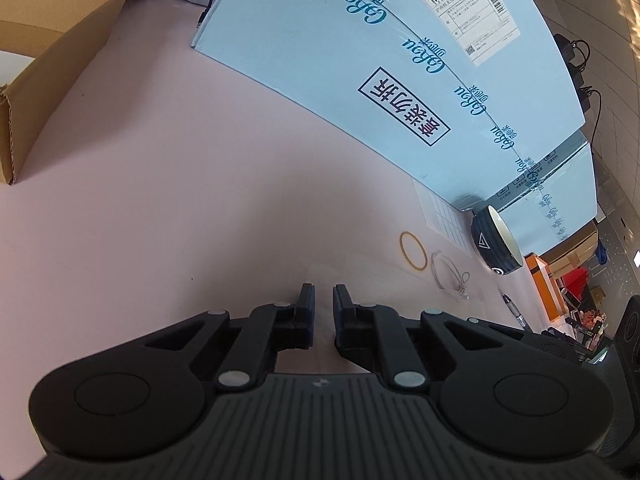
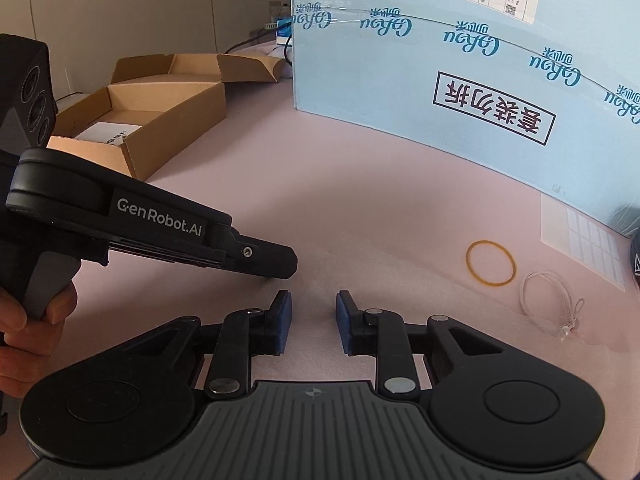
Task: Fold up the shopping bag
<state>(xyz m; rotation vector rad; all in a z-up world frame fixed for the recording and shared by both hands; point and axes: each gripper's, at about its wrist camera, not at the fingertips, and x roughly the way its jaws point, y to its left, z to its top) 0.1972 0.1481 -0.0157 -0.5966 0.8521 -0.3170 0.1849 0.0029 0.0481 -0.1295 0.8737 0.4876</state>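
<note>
Under my fingertips: pale pink, fuzzy fabric shopping bag, I judge, flat on the pink tabletop.
Left gripper: fingers all but together, nothing visibly between.
Right gripper: fingers apart, empty.
Progress: no fold visible; everything left.
Bag axis: cannot tell; edges blend in.

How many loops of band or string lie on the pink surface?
2. A yellow rubber band lies right of the grippers; a white string loop lies beside it, further right. More may be out of view.
</note>
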